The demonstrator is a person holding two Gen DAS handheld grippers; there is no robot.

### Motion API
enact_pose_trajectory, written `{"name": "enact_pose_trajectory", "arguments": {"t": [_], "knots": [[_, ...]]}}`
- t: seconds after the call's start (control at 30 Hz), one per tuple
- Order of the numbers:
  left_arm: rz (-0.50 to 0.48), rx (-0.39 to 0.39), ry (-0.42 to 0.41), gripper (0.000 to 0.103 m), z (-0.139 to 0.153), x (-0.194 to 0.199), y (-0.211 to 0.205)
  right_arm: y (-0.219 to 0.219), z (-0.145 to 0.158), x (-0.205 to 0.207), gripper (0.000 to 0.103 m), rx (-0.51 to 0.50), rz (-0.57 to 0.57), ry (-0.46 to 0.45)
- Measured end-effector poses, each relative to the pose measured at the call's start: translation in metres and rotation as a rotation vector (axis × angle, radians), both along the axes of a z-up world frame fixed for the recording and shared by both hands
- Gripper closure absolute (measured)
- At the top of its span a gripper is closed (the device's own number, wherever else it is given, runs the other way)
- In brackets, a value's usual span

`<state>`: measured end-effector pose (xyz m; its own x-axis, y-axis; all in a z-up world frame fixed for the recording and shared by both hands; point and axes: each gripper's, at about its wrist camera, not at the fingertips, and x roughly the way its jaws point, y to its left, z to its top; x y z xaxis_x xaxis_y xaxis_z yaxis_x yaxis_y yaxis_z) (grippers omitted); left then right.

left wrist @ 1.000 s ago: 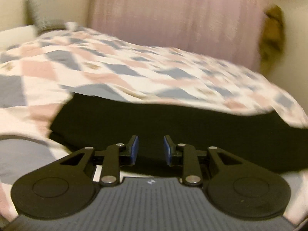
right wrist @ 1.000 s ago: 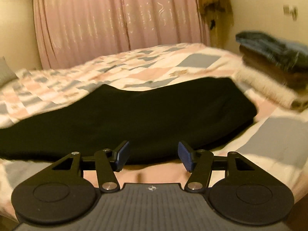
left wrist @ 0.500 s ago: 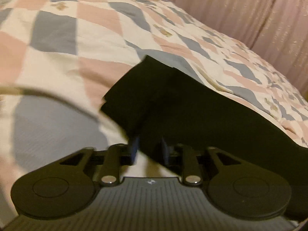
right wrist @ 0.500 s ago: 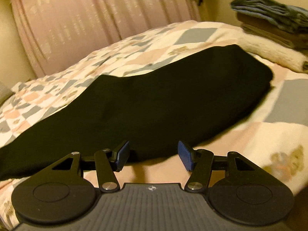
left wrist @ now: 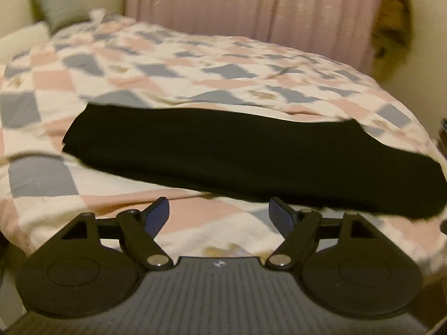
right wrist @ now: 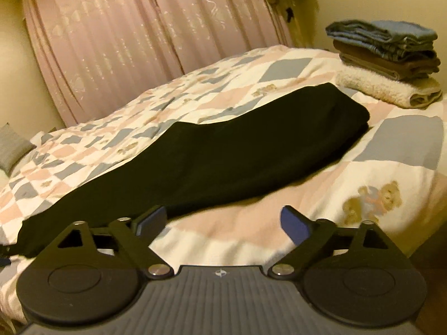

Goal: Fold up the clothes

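Nearest in the left wrist view, the left gripper hangs just short of the black garment, its blue-padded fingers spread wide with only the patchwork quilt between them. The right gripper sits likewise at the garment's near edge, fingers wide apart and holding nothing; its left pad lies just beside the dark cloth, though contact cannot be told. The black garment lies folded into a long flat band across the quilt, running crosswise in front of both grippers. Beyond the garment's right end, a stack of folded clothes rests on the quilt, blue on brown on a cream fleecy piece. Past the garment's left end stands a grey pillow. Behind everything hang pink curtains.
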<state>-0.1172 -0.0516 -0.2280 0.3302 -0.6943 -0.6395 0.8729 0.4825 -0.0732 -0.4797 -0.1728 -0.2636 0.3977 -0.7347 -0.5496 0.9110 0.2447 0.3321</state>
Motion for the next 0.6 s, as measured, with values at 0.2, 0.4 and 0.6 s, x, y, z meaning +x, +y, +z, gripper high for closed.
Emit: {"name": "enact_pose_trajectory", "arguments": {"t": [0.2, 0.4, 0.6], "knots": [[-0.065, 0.011, -0.126, 0.015, 0.019, -0.055, 0.018, 0.037, 0.009, -0.006, 0.002, 0.025, -0.035, 0.064], [-0.110, -0.016, -0.150, 0.011, 0.032, -0.084, 0.038, 0.067, 0.029, -0.008, 0.000, -0.014, -0.064, 0.108], [-0.145, -0.049, -0.192, 0.004, 0.044, -0.106, 0.057, 0.099, 0.054, -0.007, 0.000, -0.126, -0.034, 0.140]]}}
